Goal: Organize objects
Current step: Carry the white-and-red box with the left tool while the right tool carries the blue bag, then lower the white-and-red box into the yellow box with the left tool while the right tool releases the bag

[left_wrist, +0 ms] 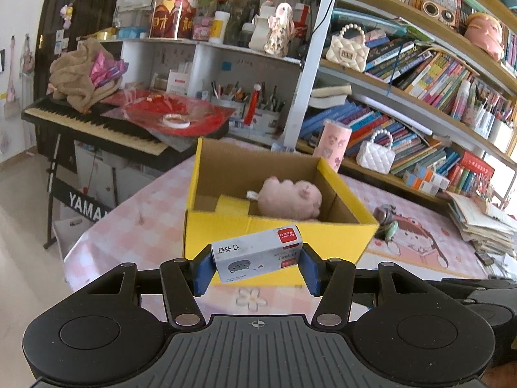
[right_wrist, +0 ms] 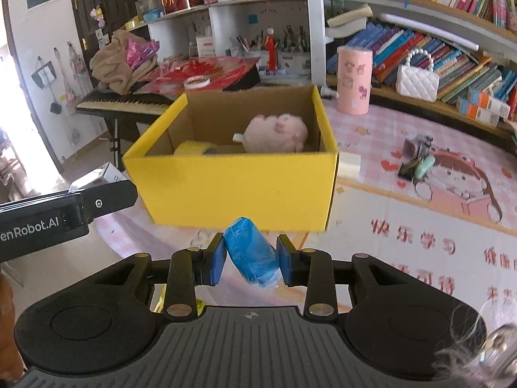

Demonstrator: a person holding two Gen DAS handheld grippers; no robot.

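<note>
A yellow cardboard box (left_wrist: 274, 236) stands open on the pink checked table, with a pink plush toy (left_wrist: 290, 199) inside; the box (right_wrist: 239, 187) and toy (right_wrist: 274, 132) also show in the right wrist view. My left gripper (left_wrist: 257, 263) is shut on a small white staples box (left_wrist: 258, 253), held just in front of the yellow box's near wall. My right gripper (right_wrist: 251, 260) is shut on a blue wrapped packet (right_wrist: 252, 255), also just in front of the box. The left gripper's body (right_wrist: 64, 213) shows at the left of the right wrist view.
A pink cylinder (right_wrist: 353, 80) stands behind the box. A keychain cluster (right_wrist: 416, 161) and a pale eraser block (right_wrist: 349, 163) lie on the table to the right. Bookshelves (left_wrist: 420, 90) line the back; a keyboard (left_wrist: 97, 126) stands at the left; stacked papers (left_wrist: 481, 220) lie far right.
</note>
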